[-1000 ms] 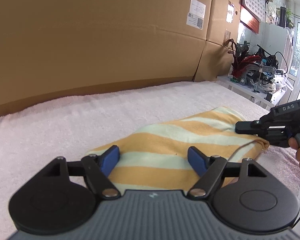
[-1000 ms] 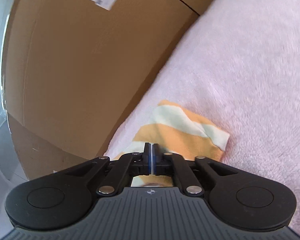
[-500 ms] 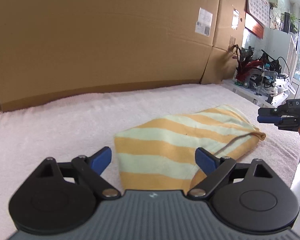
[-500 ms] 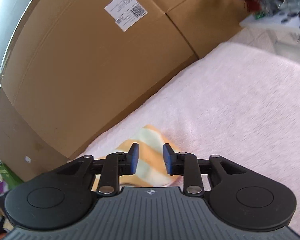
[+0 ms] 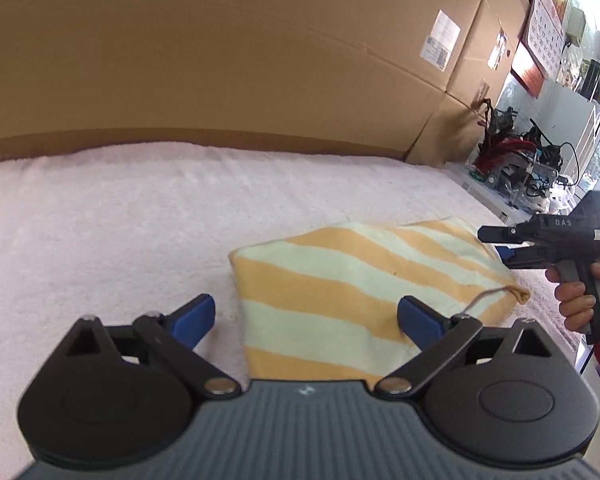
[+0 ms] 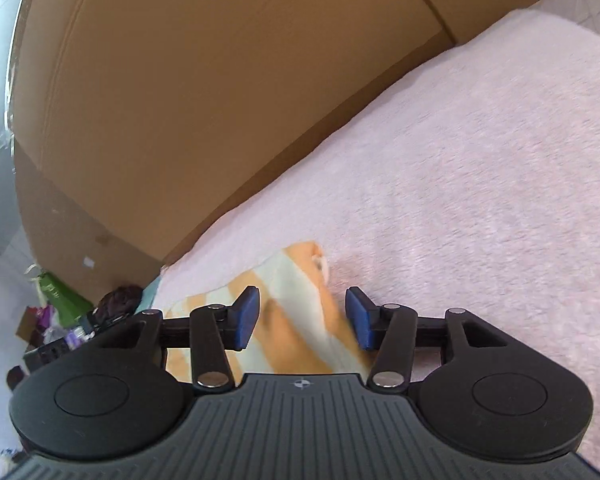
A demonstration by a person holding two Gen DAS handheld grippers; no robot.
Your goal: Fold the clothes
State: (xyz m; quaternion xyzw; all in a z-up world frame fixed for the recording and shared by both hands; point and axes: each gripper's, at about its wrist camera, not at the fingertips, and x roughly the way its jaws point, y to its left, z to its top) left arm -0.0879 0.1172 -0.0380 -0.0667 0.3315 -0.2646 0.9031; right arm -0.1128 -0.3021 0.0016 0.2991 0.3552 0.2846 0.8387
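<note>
Striped garment [image 5: 364, 280], folded, orange and pale green, is laid flat on the pink towel [image 5: 120, 216], just ahead of the left gripper [image 5: 306, 318], whose blue pads are spread wide with nothing held. Right gripper [image 6: 302, 316] is also seen wide open, empty, with the garment's corner framed between its pads. Cardboard boxes [image 5: 228, 52] are stacked behind.

Right gripper [image 6: 302, 318] has its blue pads spread apart, nothing between them, above a folded orange and pale-green striped cloth [image 6: 292, 320]. Cloth lies on a pink towel [image 6: 480, 200], slightly blurred. Big cardboard boxes [image 6: 200, 80] stand along the towel's far edge; clutter at lower left.
</note>
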